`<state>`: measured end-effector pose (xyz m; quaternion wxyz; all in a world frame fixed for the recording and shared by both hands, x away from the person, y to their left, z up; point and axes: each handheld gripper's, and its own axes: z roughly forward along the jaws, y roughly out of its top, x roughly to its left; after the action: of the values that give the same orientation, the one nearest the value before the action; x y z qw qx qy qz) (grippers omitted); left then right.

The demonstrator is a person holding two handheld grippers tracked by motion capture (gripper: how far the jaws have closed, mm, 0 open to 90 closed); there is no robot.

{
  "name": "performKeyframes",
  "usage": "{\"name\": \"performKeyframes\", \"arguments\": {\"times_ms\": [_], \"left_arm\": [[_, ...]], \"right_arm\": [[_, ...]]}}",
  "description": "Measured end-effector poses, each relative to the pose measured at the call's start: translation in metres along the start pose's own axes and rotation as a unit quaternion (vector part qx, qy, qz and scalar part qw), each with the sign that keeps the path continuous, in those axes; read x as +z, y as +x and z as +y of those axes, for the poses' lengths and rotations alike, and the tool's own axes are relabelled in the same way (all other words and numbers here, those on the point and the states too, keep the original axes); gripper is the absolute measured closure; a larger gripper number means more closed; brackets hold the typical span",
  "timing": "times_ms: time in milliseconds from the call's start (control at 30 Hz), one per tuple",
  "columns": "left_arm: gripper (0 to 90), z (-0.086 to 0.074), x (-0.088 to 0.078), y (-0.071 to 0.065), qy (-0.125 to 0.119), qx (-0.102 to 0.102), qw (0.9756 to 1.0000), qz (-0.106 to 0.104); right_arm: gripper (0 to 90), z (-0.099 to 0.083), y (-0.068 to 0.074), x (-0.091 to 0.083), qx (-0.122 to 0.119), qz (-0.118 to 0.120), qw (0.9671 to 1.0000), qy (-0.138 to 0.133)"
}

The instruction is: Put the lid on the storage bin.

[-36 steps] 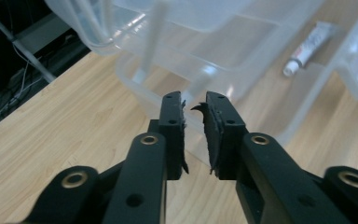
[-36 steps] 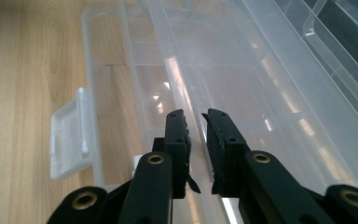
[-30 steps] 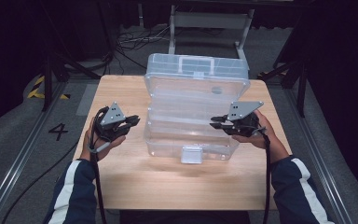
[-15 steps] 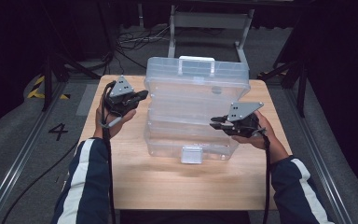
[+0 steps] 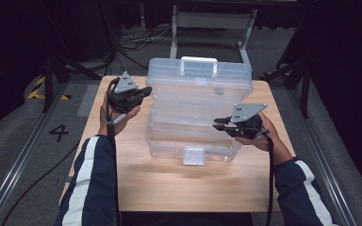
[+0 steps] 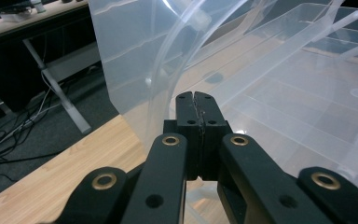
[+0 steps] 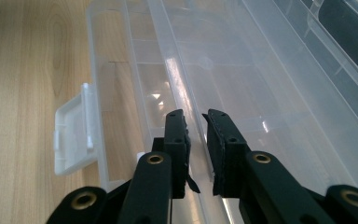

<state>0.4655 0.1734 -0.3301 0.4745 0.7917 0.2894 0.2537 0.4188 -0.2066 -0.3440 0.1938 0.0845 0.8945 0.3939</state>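
Wooden table (image 5: 179, 188) on grey floor (image 5: 23, 155) w/ "4" mark (image 5: 59, 133); metal frame (image 5: 212, 21) & cables (image 5: 132, 40) behind; yellow-black tape (image 5: 40, 87) at left.

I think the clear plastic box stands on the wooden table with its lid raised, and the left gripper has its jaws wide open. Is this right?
Not quite. The left gripper has its jaws shut together with nothing between them, as the left gripper view shows. The rest holds: the clear plastic box stands on the wooden table with its lid raised.
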Motion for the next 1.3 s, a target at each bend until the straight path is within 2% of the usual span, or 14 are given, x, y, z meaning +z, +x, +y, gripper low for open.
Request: {"name": "performKeyframes", "arguments": {"times_ms": [100,367,600,900,1300], "left_arm": [[90.0,0.001,0.001,0.001,0.0,-0.004,1.0,-0.005],[90.0,0.005,0.003,-0.001,0.002,0.002,1.0,-0.003],[90.0,0.005,0.001,0.0,0.003,0.003,0.9999,-0.012],[90.0,0.004,-0.002,-0.002,0.008,0.01,0.9999,-0.012],[90.0,0.001,-0.007,-0.003,0.016,0.017,0.9995,-0.022]], "right_arm": [[78.8,0.0,0.0,0.0,0.0,0.002,1.0,0.0],[78.7,-0.002,0.0,-0.001,0.0,0.003,1.0,0.0],[78.1,-0.006,0.001,-0.005,-0.002,0.003,1.0,0.003],[77.3,-0.011,0.002,-0.011,-0.001,-0.005,0.9999,0.009],[77.7,-0.021,0.002,-0.025,0.007,-0.017,0.9998,0.013]]}}
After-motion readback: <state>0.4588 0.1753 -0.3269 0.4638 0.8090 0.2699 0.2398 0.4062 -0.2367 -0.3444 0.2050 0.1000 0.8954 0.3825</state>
